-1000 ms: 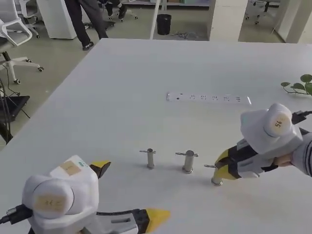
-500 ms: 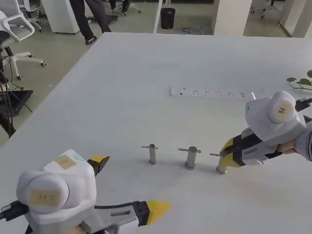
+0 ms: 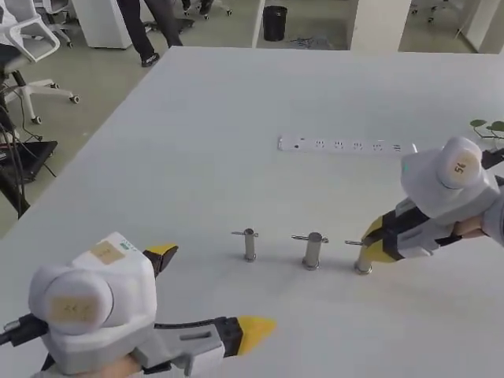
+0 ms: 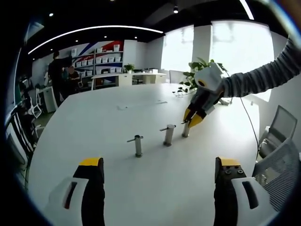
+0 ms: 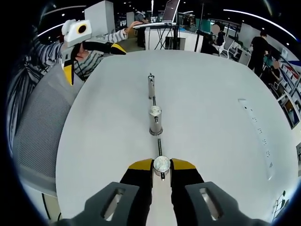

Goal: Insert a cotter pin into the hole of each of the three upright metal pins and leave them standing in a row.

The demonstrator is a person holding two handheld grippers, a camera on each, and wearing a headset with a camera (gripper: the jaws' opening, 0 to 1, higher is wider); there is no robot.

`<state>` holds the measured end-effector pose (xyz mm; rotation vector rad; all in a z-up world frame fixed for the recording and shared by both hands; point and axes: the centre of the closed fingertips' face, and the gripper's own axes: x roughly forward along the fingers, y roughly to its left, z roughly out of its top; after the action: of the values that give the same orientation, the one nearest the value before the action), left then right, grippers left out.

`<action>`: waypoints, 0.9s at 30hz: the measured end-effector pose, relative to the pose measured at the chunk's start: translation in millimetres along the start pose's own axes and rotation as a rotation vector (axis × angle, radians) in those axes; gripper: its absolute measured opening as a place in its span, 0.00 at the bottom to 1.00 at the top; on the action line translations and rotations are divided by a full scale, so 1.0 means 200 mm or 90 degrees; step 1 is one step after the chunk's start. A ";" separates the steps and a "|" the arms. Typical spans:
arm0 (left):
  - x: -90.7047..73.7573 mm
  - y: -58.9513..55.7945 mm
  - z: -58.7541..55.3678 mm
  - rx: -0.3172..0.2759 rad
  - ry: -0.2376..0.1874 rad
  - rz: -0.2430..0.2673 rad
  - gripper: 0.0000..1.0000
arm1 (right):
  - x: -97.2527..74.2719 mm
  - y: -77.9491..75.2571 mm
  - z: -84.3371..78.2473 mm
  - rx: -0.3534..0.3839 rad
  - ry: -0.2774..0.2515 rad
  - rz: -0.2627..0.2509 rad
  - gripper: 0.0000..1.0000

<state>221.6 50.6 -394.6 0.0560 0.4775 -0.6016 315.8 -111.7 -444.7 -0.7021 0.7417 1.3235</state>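
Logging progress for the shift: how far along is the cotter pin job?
Looks done: the left pin and middle pin stand upright, each with a cotter pin through its top. In hand: the right gripper is closed on the right pin, where a third cotter pin already sticks out. The left gripper hangs open. Left: probably just letting go; all three stand in a row.

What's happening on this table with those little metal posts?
A person is working at a white table with a handheld gripper in each hand. Three metal pins stand in a row, and each appears to have a cotter pin through its top. The right gripper is closed around the end pin. The middle pin and the far pin stand free. The left gripper hangs open, holding nothing.
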 end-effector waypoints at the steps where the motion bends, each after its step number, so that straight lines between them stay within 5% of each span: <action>1: 0.00 0.00 0.00 0.000 0.001 0.000 0.97 | 0.00 0.00 0.00 0.004 0.000 0.002 0.08; 15: 0.01 0.00 -0.01 0.003 0.009 -0.002 0.97 | 0.00 -0.01 -0.01 -0.009 -0.004 0.032 0.08; 23: 0.02 0.01 -0.01 0.003 0.015 0.000 0.96 | 0.01 -0.01 -0.02 -0.027 -0.001 0.020 0.10; 27: 0.02 0.02 -0.01 0.004 0.016 0.002 0.96 | -0.01 -0.02 0.00 -0.029 -0.006 -0.001 0.22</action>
<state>226.3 52.8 -398.5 0.0698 0.4998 -0.5998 319.8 -113.5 -442.5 -0.7325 0.7055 1.3452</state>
